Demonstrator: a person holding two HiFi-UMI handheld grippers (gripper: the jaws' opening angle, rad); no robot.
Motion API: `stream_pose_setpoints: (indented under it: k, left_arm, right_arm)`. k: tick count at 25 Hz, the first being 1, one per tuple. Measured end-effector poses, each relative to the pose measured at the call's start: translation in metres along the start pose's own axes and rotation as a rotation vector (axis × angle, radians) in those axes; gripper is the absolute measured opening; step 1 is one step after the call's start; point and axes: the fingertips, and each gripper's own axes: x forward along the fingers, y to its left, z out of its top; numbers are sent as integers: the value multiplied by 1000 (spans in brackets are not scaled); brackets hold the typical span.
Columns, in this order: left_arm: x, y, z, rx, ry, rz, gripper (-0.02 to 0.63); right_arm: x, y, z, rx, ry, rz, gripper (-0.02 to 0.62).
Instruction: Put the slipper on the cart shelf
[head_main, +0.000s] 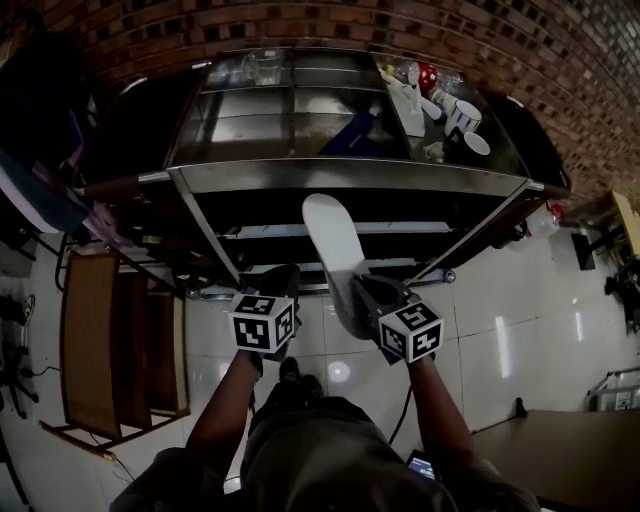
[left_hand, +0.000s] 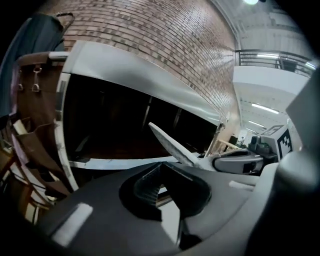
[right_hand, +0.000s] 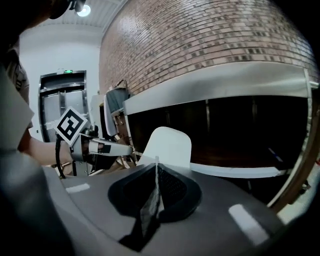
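— With the right tongs (head_main: 365, 290), pinched what?

— Pinched the slipper (head_main: 335, 250) at its near end. Pressed together on the thin white edge, with no gap to be seen along the jaws.

— And with the left tongs (head_main: 280, 282)?

— Gripped nothing. Stood spread a little, with light showing through the gap. Hung just beside the right pair, at about the same height, both in front of the cart (head_main: 350, 176).

— Held the slipper where, then?

— Up in the air, pale and flat, toe pointed away toward the dark opening under the cart's steel top. Appeared in the left gripper view as a slanted blade, toe higher than heel. Reached about as far as the pale front edge of the cart shelf (head_main: 270, 231); could not tell whether past that edge or short of it. Rested on nothing.

— On the cart's top, saw what?

— Saw a white mug (head_main: 463, 117), a red thing (head_main: 427, 75) and a few clear vessels, gathered toward the right end. Too small to name further.

— And around the cart?

— Backed by a brick wall (head_main: 300, 25). Flanked on the left by a brown wooden frame (head_main: 90, 340). Stood on a glossy tiled floor (head_main: 500, 300).
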Motion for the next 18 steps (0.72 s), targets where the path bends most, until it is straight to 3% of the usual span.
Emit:
stream_pose_setpoints:
  k: [9, 14, 18]
  left_arm:
    - [78, -53, 13, 86, 74, -220, 8]
    - [109, -75, 13, 98, 103, -250, 8]
    - [135, -88, 14, 99, 109, -229, 8]
  right_arm:
    - [-28, -78, 1, 88, -19, -245, 11]
    - [-30, -126, -5, 120, -10, -297, 11]
    - [-26, -169, -6, 139, -17, -303, 11]
